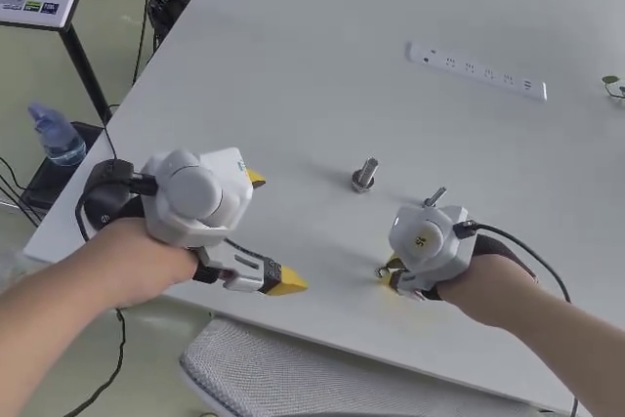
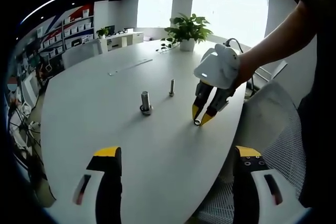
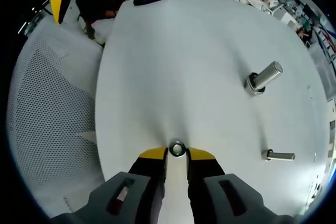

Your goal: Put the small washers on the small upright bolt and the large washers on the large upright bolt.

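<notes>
Holding the left gripper (image 1: 271, 231) over the table's (image 1: 293, 65) near-left edge, jaws wide apart and empty, likely parked clear of the work. Leaving the large bolt (image 1: 364, 175) upright mid-table, ready to take washers. Pinching a washer (image 3: 177, 149) against the surface by the near edge with the right gripper (image 3: 177, 154), jaws closed on it and tips angled down, probably to catch so thin a ring; small or large, cannot tell. Leaving the small bolt (image 1: 435, 196) upright just beyond that gripper, near the large one but apart. Passing a power strip (image 1: 476, 71) toward the far-right edge. Working on a white, smooth tabletop, with a mesh chair (image 1: 254, 373) below the near edge, a potted plant (image 2: 186, 30) at the far end, and bright windows and office shelving behind.
</notes>
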### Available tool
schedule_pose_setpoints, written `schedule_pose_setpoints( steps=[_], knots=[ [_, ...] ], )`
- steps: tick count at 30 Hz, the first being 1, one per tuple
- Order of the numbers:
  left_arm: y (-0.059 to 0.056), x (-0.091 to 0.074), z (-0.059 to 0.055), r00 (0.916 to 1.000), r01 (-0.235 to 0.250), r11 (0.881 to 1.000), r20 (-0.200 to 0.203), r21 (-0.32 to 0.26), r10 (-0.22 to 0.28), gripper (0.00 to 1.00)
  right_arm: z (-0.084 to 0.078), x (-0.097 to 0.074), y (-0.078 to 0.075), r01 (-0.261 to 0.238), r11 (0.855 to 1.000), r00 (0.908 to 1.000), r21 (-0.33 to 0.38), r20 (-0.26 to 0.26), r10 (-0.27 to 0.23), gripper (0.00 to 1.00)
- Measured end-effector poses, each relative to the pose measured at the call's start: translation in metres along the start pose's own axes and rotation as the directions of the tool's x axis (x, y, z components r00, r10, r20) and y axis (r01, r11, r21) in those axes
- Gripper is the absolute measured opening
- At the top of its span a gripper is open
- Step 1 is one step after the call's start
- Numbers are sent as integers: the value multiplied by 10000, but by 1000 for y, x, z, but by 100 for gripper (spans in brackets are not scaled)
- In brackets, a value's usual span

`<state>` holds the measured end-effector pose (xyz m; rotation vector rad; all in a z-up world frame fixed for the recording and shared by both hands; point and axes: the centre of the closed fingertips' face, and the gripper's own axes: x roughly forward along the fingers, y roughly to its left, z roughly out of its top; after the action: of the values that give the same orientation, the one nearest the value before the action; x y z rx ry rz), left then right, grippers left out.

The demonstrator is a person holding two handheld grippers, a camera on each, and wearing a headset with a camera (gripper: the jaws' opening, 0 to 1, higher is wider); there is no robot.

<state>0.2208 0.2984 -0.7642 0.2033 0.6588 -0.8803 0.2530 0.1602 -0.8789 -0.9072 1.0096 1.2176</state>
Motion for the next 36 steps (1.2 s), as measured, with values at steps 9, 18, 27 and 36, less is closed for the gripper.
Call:
schedule_pose_setpoints(
  steps=[9, 18, 27, 36],
  knots=[
    [1, 0, -1, 10000, -63, 10000, 7, -76, 63, 86, 0, 1, 0, -23, 10000, 9989, 42, -458, 25, 15],
    [-1, 0, -4, 9999, 3, 10000, -115, -80, -4, 84, 1, 3, 0, -81, 9998, 9919, -175, -1272, 58, 14],
    [-3, 0, -6, 9999, -9, 10000, -151, -92, 8, 83, 0, 1, -2, -399, 9992, 9835, -3, -1764, 392, 13],
    [-5, -1, -1, 10000, -63, 9999, -50, -130, 63, 83, -2, -4, -4, -689, 9960, 9891, 569, -1266, 757, 13]
  ],
)
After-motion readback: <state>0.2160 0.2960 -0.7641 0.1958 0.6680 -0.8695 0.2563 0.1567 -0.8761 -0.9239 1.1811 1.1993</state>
